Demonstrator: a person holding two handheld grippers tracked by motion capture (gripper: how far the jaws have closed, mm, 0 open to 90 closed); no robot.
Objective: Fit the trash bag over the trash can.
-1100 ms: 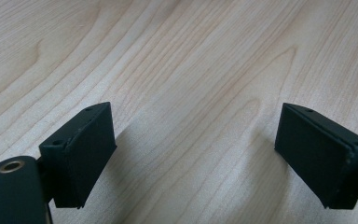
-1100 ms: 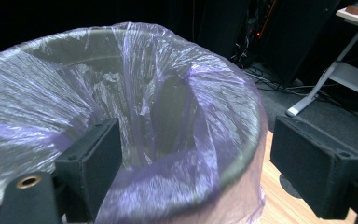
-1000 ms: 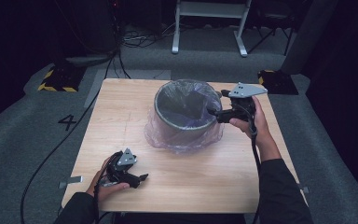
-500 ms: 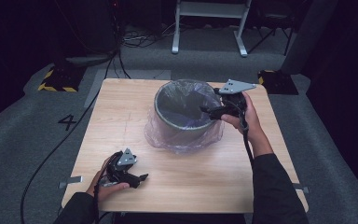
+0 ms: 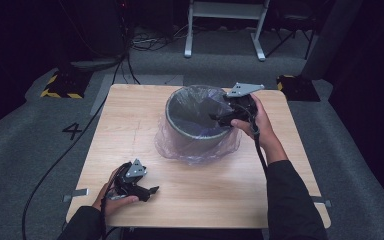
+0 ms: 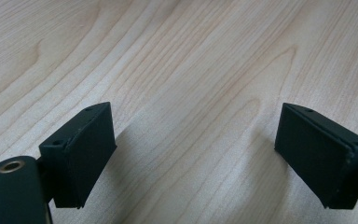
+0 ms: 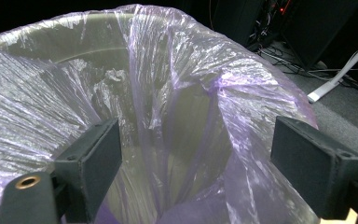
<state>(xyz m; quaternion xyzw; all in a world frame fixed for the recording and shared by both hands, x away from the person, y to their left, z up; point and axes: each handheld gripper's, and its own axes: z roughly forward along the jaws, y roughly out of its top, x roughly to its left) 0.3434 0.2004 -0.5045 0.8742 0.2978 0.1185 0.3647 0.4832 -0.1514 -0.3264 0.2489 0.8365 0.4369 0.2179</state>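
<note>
Two grippers, one at work: the right gripper (image 5: pixel 220 118) reaches over the near-right rim of the bin (image 5: pixel 176 125), which stands mid-bench toward the far side, its jaws spread wide and empty around a loose fold of the bag (image 7: pixel 177 93); the left gripper (image 5: pixel 147 192) rests on the bench (image 5: pixel 130 115) at the near-left corner, jaws likewise wide with bare wood between them. Lining looks largely done, judging by the bag already sitting inside the bin and its edge spilling down over the outside wall; what seems left is smoothing or seating the bunched part at the right rim, where the film rises in a crumpled peak rather than lying flat. Hard to tell: whether the bag's edge is folded evenly all round, since the far rim is dim; the bin's bottom is veiled by wrinkled film; the right jaw tips in the high view merge with the dark interior.
</note>
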